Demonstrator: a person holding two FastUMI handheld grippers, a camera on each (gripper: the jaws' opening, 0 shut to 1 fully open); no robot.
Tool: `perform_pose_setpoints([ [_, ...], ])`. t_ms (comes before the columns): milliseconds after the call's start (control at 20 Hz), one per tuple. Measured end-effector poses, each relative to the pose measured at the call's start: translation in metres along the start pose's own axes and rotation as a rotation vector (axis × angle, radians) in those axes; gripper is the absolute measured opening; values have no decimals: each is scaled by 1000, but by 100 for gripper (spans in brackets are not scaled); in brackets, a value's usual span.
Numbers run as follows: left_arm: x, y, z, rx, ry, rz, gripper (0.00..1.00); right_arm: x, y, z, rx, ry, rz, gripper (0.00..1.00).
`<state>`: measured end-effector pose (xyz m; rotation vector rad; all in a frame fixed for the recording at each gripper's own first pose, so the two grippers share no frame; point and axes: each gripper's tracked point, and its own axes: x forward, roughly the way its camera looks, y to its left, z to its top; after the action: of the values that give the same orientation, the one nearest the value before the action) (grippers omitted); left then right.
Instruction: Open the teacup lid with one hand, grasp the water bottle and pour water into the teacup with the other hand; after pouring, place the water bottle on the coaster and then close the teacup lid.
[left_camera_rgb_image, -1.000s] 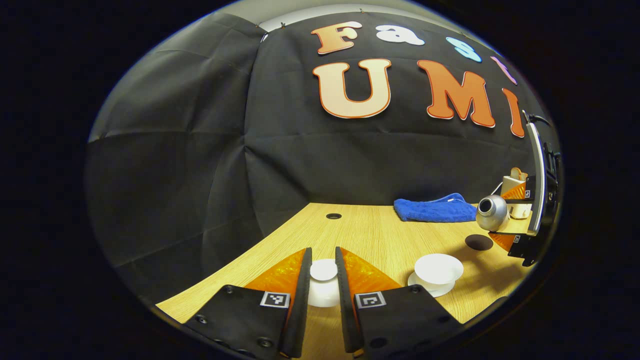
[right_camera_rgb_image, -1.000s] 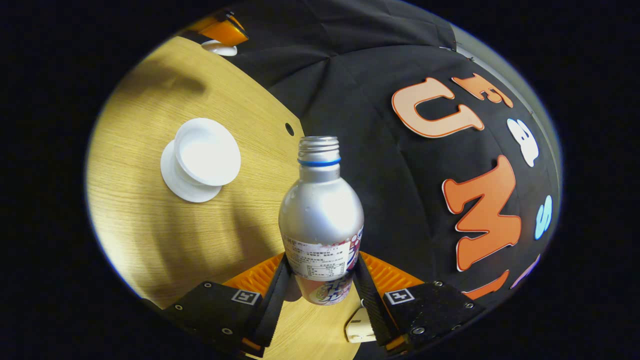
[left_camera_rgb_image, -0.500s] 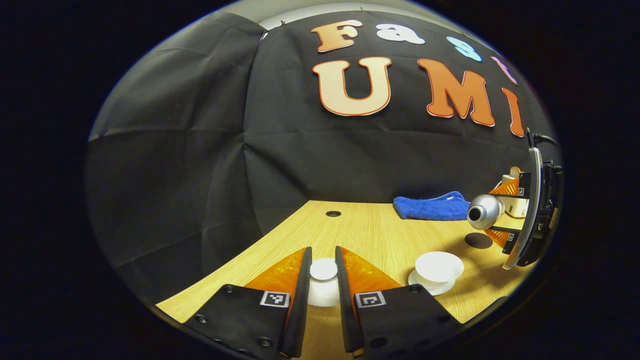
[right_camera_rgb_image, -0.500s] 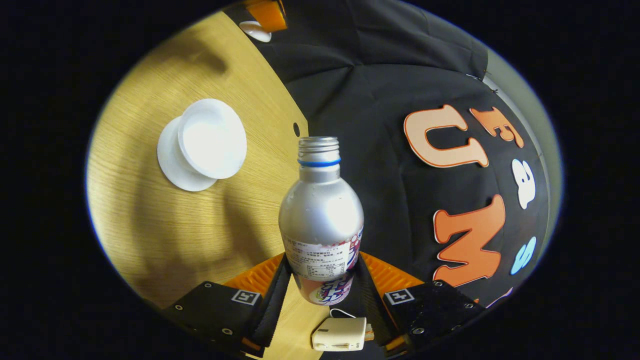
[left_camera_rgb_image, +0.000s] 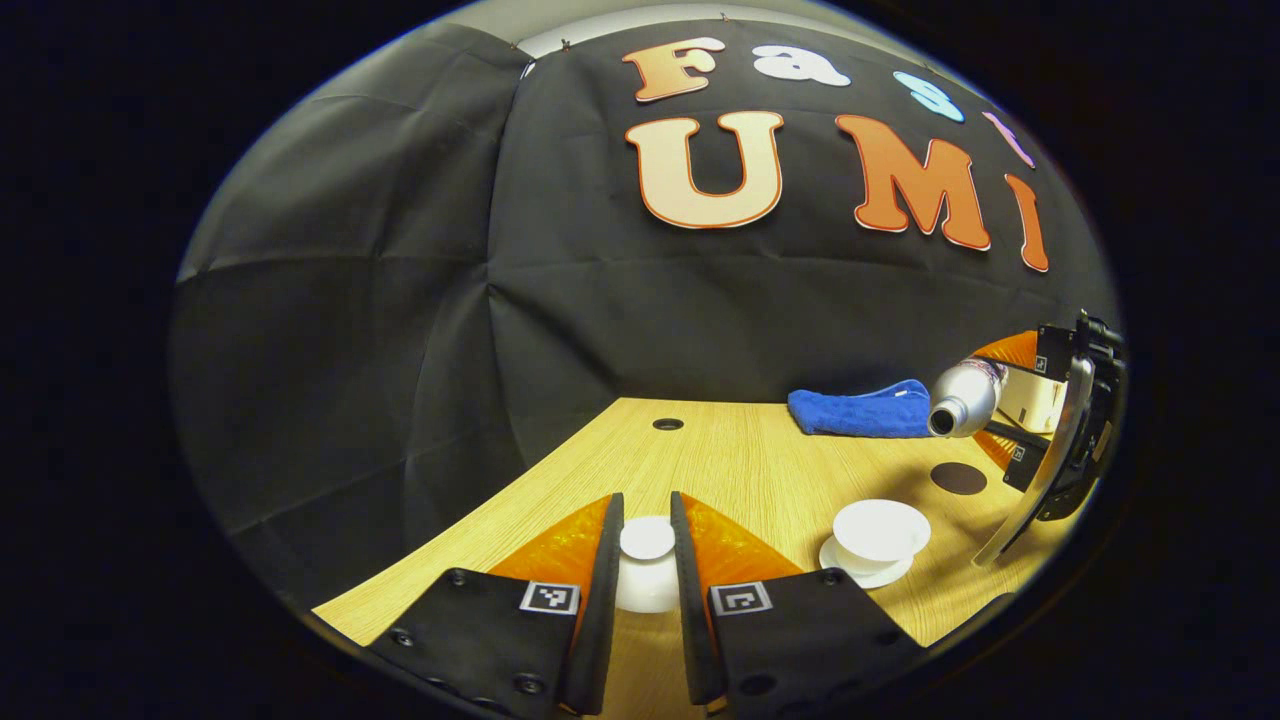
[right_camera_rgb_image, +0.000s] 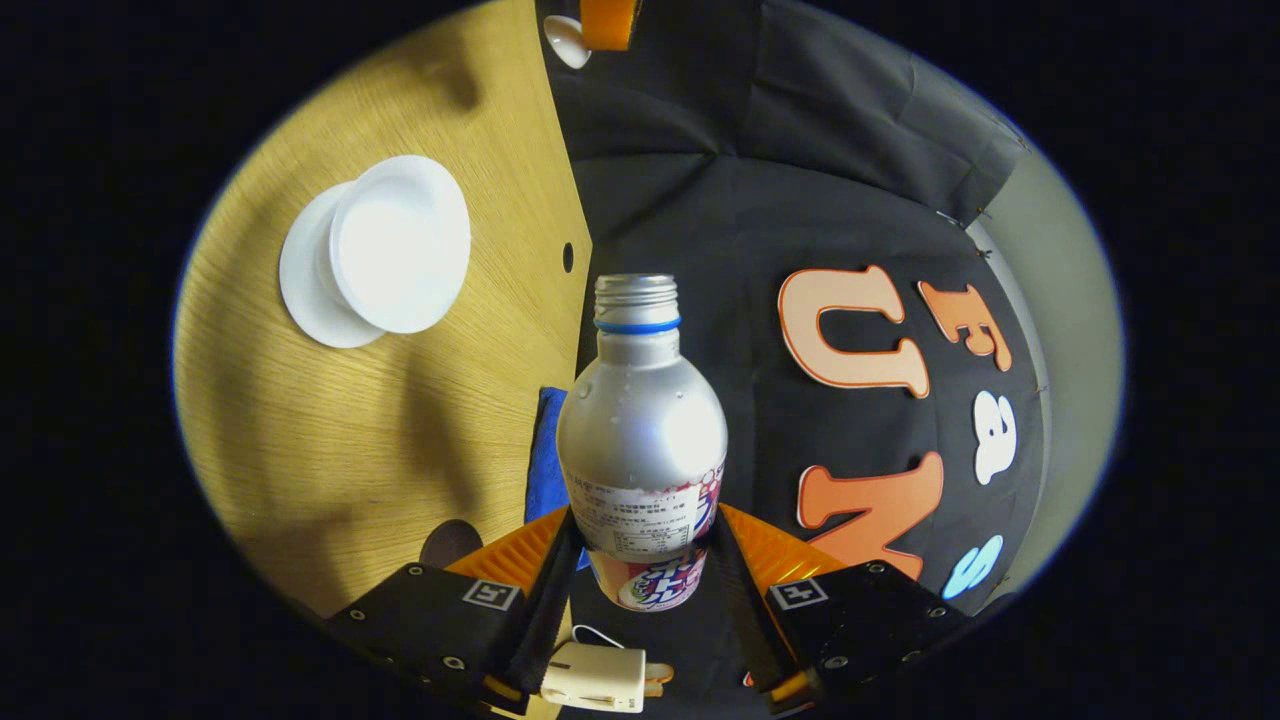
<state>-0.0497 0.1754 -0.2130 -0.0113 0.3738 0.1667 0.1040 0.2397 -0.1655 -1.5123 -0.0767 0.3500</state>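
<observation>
Both grippers carry something. The left gripper (left_camera_rgb_image: 646, 560) has its fingers closed on the knob of the white teacup lid (left_camera_rgb_image: 646, 570), held just above the wooden table (left_camera_rgb_image: 740, 460). The right gripper (right_camera_rgb_image: 640, 560) clamps the silver water bottle (right_camera_rgb_image: 642, 440) by its labelled lower body; in the left gripper view the bottle (left_camera_rgb_image: 962, 398) lies tipped on its side, its open mouth aimed toward the uncovered teacup (left_camera_rgb_image: 878, 530), which sits on its white saucer (left_camera_rgb_image: 850, 568). Near the teacup lies the dark round coaster (left_camera_rgb_image: 958, 478), and farther back a blue cloth (left_camera_rgb_image: 862, 412). A small cream-coloured box (right_camera_rgb_image: 594, 676) shows under the right gripper's fingers.
</observation>
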Motion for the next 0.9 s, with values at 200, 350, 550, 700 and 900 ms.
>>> perform_pose_setpoints([
  [200, -1, 2, -1, 1, 0, 4, 34, 1, -13, 1, -59, -13, -67, 72],
  [350, 0, 2, 0, -1, 1, 2, 34, 2, -18, 1, -89, -16, -104, 76],
  [550, 1, 2, 3, 0, -9, -2, 34, 1, -25, -3, -133, -7, -144, 76],
  [700, 2, 3, 2, -2, -9, -1, 34, 1, -32, -6, -136, -5, -166, 76],
  [900, 2, 5, 4, 3, -14, 3, 34, 0, -45, -8, -168, -10, -207, 75],
])
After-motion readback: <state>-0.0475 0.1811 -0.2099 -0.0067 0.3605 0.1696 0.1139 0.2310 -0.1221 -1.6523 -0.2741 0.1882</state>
